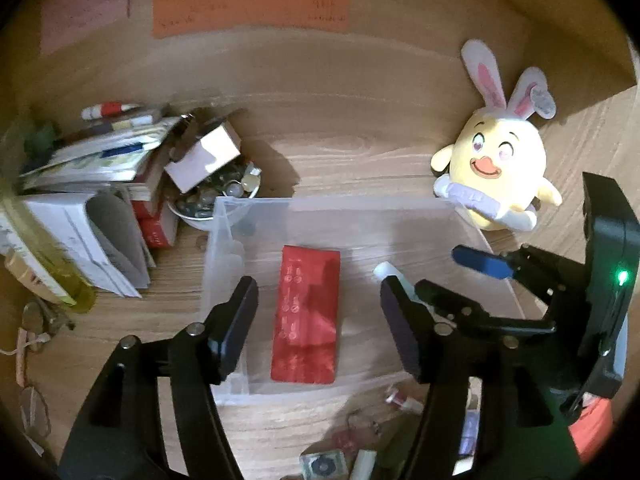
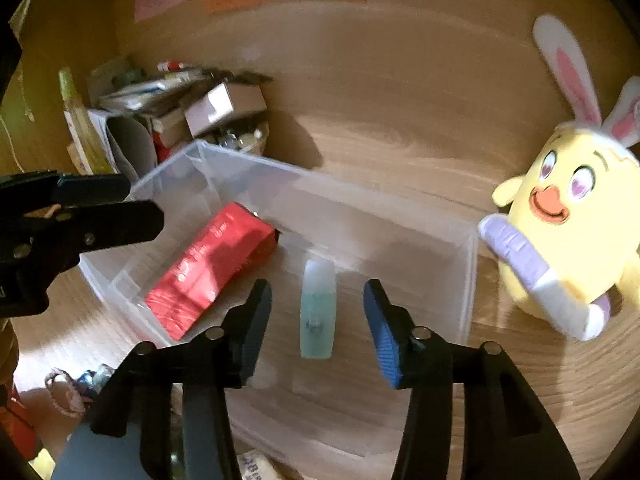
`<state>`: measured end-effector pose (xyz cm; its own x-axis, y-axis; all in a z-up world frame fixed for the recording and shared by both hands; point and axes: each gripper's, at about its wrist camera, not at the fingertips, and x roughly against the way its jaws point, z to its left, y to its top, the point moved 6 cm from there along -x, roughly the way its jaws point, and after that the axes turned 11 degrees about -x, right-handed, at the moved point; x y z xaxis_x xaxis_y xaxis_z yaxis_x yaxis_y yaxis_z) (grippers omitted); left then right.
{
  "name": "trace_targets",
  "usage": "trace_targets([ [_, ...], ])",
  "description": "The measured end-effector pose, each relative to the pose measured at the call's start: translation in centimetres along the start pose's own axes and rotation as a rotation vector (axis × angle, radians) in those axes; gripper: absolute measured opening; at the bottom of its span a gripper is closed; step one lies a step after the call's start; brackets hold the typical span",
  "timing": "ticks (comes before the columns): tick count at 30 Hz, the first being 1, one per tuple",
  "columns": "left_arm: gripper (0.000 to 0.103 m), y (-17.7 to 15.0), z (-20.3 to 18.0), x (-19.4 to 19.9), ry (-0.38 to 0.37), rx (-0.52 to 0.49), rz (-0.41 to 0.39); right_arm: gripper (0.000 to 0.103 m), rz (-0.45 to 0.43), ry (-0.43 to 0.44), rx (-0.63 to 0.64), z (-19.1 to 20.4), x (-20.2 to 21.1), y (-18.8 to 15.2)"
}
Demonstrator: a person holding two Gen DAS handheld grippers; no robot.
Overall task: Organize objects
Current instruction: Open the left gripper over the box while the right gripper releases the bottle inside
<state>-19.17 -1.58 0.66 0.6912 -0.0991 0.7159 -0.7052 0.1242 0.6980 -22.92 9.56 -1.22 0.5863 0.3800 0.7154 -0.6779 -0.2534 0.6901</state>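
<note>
**Bottle and red packet in the clear bin, both hand-held grippers open above it**

A clear plastic bin (image 2: 468, 280) stood on the wooden bench (image 2: 400, 120). Inside it a red packet (image 2: 208, 272) lay flat toward the left end, and a small pale-blue bottle (image 2: 318, 308) lay on the bin floor to its right, apart from the packet.

The right hand-held gripper (image 2: 318, 326) hung over the bin with its jaws spread wide; the bottle lay between and below the two fingers, touching neither. Whether the fingertips were inside the bin walls could not be told.

The left hand-held gripper (image 1: 320, 328) was also spread wide and held nothing, the red packet (image 1: 306, 316) lying beneath the gap between its fingers.

A yellow plush chick with rabbit ears (image 2: 568, 216) stood just beyond the bin's right end. Stacked books and papers (image 1: 88, 184) and a bowl of small items (image 1: 216, 196) sat near the bin's far left corner.
</note>
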Motion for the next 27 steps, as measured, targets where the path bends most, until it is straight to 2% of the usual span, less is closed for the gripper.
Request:
trace_targets([
  [4,0.075,-0.5,0.1,2.0,0.023,-0.014,-0.028,0.061,-0.045,0.007,0.01,0.4,2.2,0.3],
  [6,0.086,-1.0,0.2,2.9,0.035,-0.014,-0.041,0.065,-0.067,0.009,0.017,0.6,3.3,0.2],
  [7,0.089,-1.2,0.3,3.3,0.039,-0.011,-0.048,0.068,-0.078,0.01,0.021,0.7,3.9,0.1],
  [11,0.09,-2.3,0.3,4.5,0.04,-0.007,-0.051,0.073,-0.098,0.035,0.031,1.3,6.0,-0.7],
  [14,0.091,-3.2,0.4,5.3,0.045,-0.007,-0.045,0.081,-0.114,0.049,0.04,1.7,7.5,-1.4],
  [17,0.095,-4.3,0.3,6.0,0.058,-0.015,-0.039,0.082,-0.126,0.067,0.049,2.1,8.8,-2.3],
  [27,0.095,-9.1,1.0,6.4,0.053,0.019,0.033,0.082,-0.117,0.113,0.055,2.9,11.1,-5.2],
])
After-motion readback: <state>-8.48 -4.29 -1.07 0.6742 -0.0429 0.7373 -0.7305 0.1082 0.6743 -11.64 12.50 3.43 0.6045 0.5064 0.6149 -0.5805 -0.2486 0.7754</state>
